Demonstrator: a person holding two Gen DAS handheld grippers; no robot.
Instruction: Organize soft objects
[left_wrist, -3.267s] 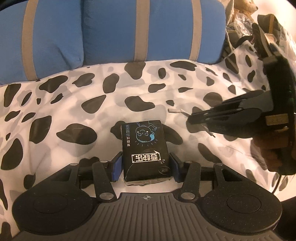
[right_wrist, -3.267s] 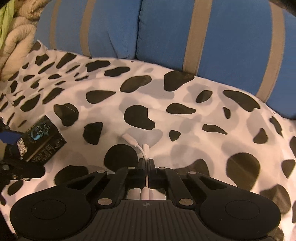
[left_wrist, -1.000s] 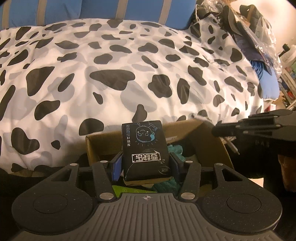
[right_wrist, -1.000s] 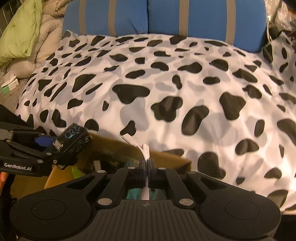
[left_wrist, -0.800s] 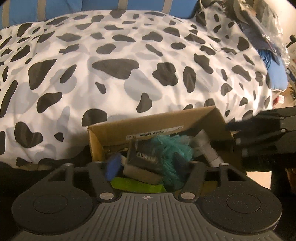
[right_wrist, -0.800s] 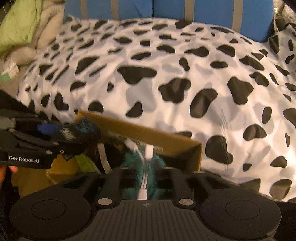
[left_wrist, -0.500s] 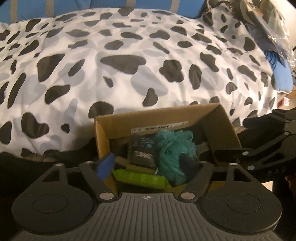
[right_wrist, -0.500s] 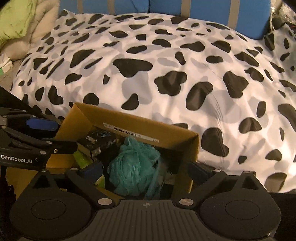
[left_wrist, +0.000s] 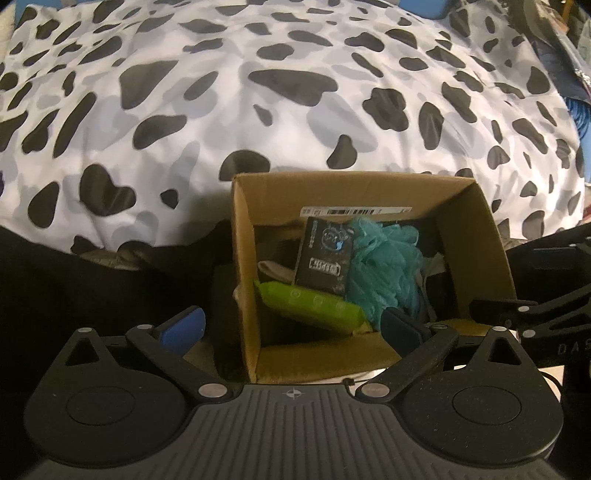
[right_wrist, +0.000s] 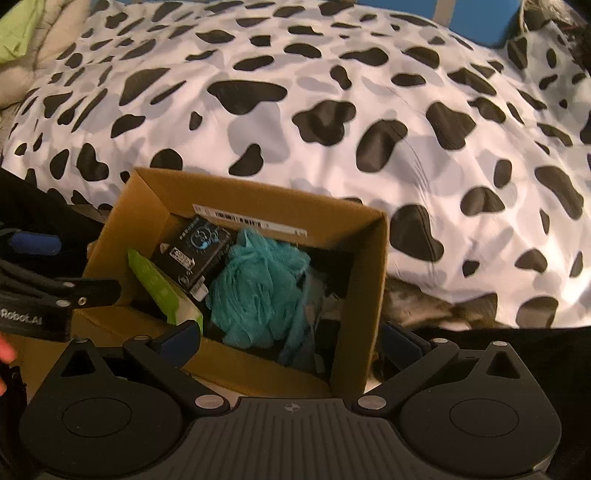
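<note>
A brown cardboard box (left_wrist: 243, 258) (right_wrist: 364, 295) stands beside the bed. Inside lie a black tissue pack (left_wrist: 325, 254) (right_wrist: 194, 251), a teal mesh sponge (left_wrist: 384, 273) (right_wrist: 258, 288) and a green packet (left_wrist: 314, 304) (right_wrist: 162, 288). My left gripper (left_wrist: 291, 326) is open and empty above the box's near edge. My right gripper (right_wrist: 291, 341) is open and empty above the box's near right corner. The white cable is not visible.
A black-and-white cow-pattern bedspread (left_wrist: 295, 92) (right_wrist: 332, 110) covers the bed behind the box. Blue pillows (right_wrist: 472, 14) lie at the far edge. A beige and green blanket (right_wrist: 22, 44) is at the far left. Bags and clutter (left_wrist: 554, 33) sit at the far right.
Both grippers carried their items from the bed to the box and opened. The tissue pack dropped into the box; the white cable left the right gripper. Both have since pulled back slightly.
</note>
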